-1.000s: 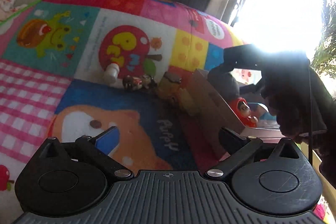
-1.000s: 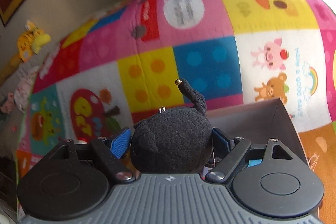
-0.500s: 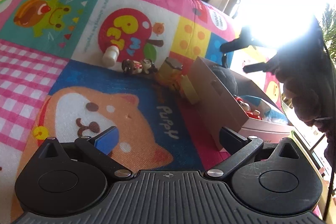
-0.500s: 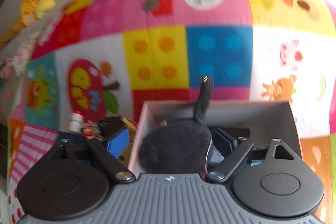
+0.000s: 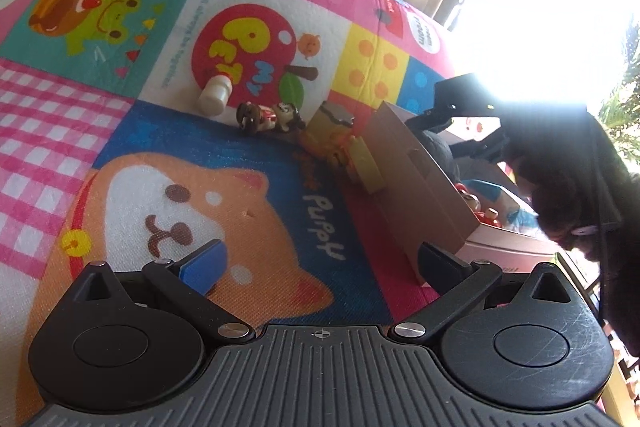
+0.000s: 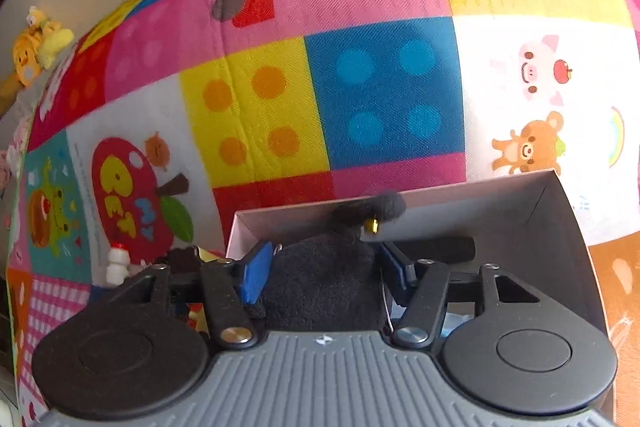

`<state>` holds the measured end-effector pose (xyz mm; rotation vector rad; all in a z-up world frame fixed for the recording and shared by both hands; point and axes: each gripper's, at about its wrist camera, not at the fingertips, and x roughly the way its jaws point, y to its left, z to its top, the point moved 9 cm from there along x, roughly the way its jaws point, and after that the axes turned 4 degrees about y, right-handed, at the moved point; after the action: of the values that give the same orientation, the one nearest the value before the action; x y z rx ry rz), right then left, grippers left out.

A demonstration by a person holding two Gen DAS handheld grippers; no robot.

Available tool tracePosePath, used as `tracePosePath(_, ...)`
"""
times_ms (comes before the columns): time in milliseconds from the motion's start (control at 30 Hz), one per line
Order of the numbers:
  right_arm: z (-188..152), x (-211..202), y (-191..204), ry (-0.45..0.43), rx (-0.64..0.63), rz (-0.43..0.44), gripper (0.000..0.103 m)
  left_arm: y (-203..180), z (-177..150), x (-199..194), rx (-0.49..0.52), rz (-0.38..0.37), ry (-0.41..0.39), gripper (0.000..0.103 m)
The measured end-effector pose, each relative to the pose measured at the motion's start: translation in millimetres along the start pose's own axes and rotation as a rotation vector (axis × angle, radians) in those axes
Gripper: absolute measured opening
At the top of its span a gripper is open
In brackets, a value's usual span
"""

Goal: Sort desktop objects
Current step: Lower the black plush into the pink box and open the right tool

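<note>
Right hand-held gripper (image 6: 324,267) clamps the black plush toy (image 6: 320,287) (between both pads) over the cardboard box (image 6: 520,211); left one (image 5: 320,259) gapes empty

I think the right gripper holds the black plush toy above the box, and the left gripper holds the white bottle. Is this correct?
Not quite. The left gripper holds nothing: the left wrist view shows its fingers apart and the white bottle lying on the mat. The right gripper does hold the black plush toy above the box.
</note>
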<state>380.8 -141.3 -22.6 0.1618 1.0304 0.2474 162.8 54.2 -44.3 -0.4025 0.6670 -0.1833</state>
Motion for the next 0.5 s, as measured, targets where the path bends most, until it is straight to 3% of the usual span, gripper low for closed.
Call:
tracePosePath(133, -14, -14, -5, 0.126, 0.026, 0.039, 0.058, 0, 0, 0, 0.001, 0.001, 0.002, 0.103)
tracePosePath(233, -22, -18, -5, 0.163, 0.017, 0.042, 0.059, 0, 0, 0, 0.002, 0.004, 0.003, 0.103)
tracePosePath(333, -16, -20, -6, 0.095, 0.006, 0.004, 0.059, -1, 0, 1, 0.001, 0.003, 0.003, 0.103)
tracePosePath(433, 4, -63, -8, -0.108, -0.040, 0.008, 0.059, 0, 0, 1, -0.002, 0.000, 0.003, 0.103)
tracePosePath(500, 8, -100, -10, -0.217, -0.107, -0.036, 0.059, 0, 0, 1, -0.002, 0.000, 0.003, 0.103)
